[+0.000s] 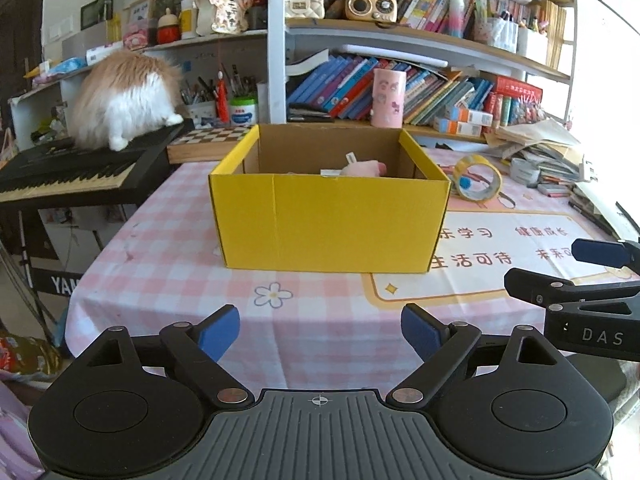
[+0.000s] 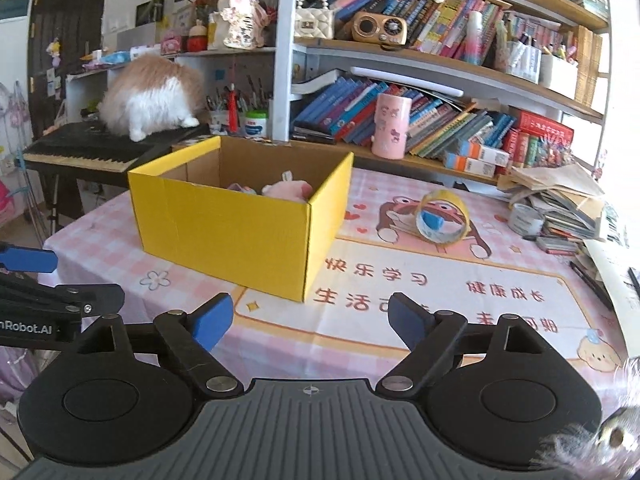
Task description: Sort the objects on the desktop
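Note:
A yellow cardboard box [image 1: 328, 220] [image 2: 224, 232] stands on the pink checked tablecloth, holding a pink plush toy [image 1: 362, 168] [image 2: 288, 191] and other small items. A roll of yellowish tape [image 1: 478, 178] [image 2: 443, 217] stands on edge to the right of the box. My left gripper [image 1: 320, 334] hangs open over the near table edge, short of the box, nothing between its blue pads. My right gripper [image 2: 310, 322] is open too, empty, near the box's front right corner. Each gripper shows at the side of the other's view.
A fluffy cat [image 1: 128, 100] [image 2: 154, 94] sits on a black keyboard [image 1: 80, 168] at the back left. Shelves of books [image 2: 440, 120], a pink cup [image 2: 390, 126], a paper pile [image 2: 560, 200] and a small tin [image 2: 526, 219] line the back and right. A furry shape [image 2: 592, 440] blurs the right wrist view's bottom right corner.

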`<state>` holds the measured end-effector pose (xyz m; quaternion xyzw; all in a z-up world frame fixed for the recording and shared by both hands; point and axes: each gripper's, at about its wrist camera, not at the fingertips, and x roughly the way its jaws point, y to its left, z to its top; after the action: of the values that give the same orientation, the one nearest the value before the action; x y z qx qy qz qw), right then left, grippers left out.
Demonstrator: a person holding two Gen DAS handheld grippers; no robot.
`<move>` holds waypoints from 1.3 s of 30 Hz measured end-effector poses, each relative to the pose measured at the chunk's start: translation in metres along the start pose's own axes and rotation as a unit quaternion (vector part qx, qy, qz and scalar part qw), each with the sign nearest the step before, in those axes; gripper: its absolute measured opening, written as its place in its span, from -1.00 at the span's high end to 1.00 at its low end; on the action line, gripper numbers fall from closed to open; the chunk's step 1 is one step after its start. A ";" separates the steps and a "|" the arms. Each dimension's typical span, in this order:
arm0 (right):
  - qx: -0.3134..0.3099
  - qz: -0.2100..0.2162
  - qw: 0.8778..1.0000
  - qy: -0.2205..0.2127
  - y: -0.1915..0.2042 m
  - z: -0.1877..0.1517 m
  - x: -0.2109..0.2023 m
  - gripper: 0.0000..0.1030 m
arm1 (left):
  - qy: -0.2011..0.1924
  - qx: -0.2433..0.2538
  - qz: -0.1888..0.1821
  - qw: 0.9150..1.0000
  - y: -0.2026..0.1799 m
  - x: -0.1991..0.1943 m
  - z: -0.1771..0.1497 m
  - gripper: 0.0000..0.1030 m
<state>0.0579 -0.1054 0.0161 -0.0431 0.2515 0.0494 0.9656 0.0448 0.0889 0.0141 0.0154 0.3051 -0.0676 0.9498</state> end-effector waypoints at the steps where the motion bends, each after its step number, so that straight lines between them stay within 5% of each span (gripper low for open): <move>1: 0.002 -0.003 1.000 0.002 -0.001 -0.001 -0.001 -0.65 | 0.000 0.001 -0.002 1.000 -0.001 -0.001 0.000 -0.76; 39: 0.040 -0.098 0.993 0.045 -0.028 -0.026 -0.020 -0.76 | 0.024 0.067 -0.106 0.992 -0.047 0.020 0.002 -0.76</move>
<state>0.0309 -0.1371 0.0053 -0.0310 0.2907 -0.0580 0.9545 0.0559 0.0393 0.0049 0.0485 0.3223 -0.1880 0.9265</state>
